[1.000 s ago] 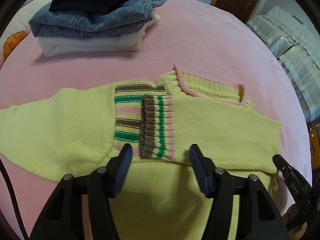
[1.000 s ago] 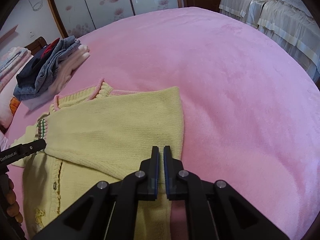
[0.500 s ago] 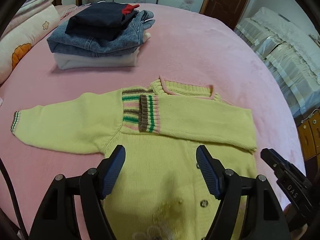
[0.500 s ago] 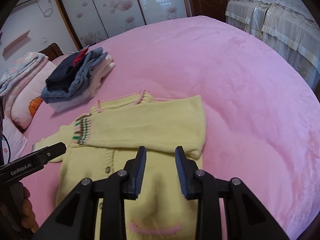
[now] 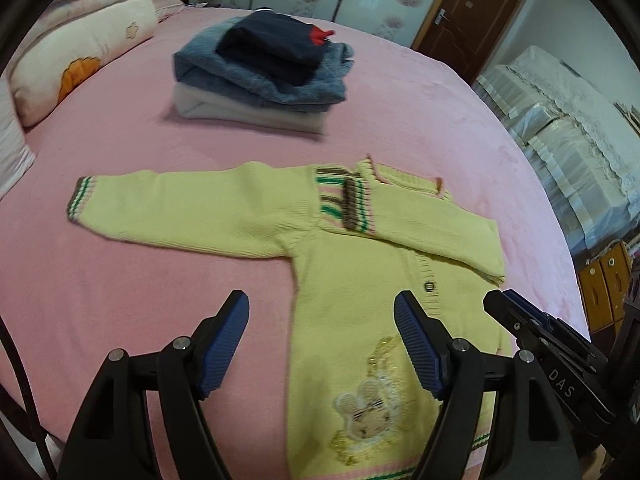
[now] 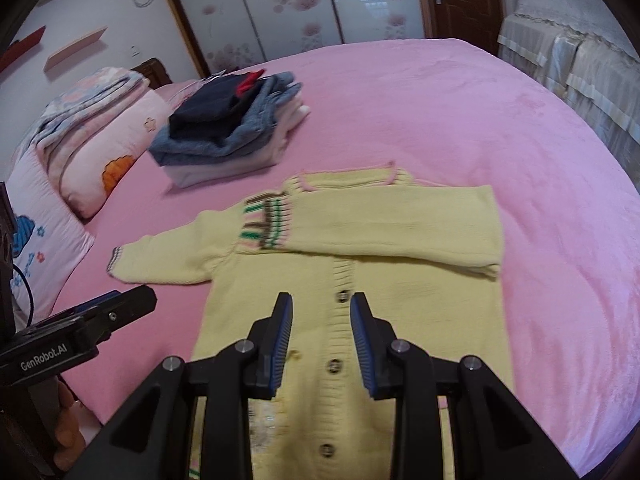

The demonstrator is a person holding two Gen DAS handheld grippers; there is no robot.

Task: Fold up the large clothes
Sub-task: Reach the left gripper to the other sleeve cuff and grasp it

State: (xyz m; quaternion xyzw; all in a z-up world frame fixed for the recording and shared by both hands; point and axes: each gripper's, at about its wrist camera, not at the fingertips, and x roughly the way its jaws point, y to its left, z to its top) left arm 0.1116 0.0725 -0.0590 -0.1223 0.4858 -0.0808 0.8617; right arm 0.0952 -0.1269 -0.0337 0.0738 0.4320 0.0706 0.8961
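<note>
Both hand-held grippers have pulled back from the yellow cardigan [image 5: 384, 264] compared with 1 second earlier: then only its upper part filled each view, and now the whole left sleeve [image 5: 180, 208], the button placket and the rabbit patch [image 5: 370, 412] are visible. The cardigan lies flat on the pink bed [image 6: 460, 112], collar toward the stack of folded clothes [image 5: 264, 76], right sleeve [image 6: 396, 228] folded across the chest with its striped cuff on the left shoulder stripes, left sleeve stretched out sideways.

Left hand-held gripper [image 5: 322, 344]: jaws spread wide, having just been opening; nothing is between the pads and nothing is touched. It hangs over the left edge of the cardigan body.

Right hand-held gripper [image 6: 322, 340]: 1 second earlier its pads were pressed together; the jaws have just been opening and now stand partly apart. No fabric is pinched; it hangs over the placket and its buttons [image 6: 334, 366].

Both views are blurred by motion. The cardigan hem is cut off by the lower frame edge and partly covered by the gripper bodies. In the right wrist view the rabbit patch is a pale smear behind the left finger. Part of a person's fingers shows at the lower left edge there.
</note>
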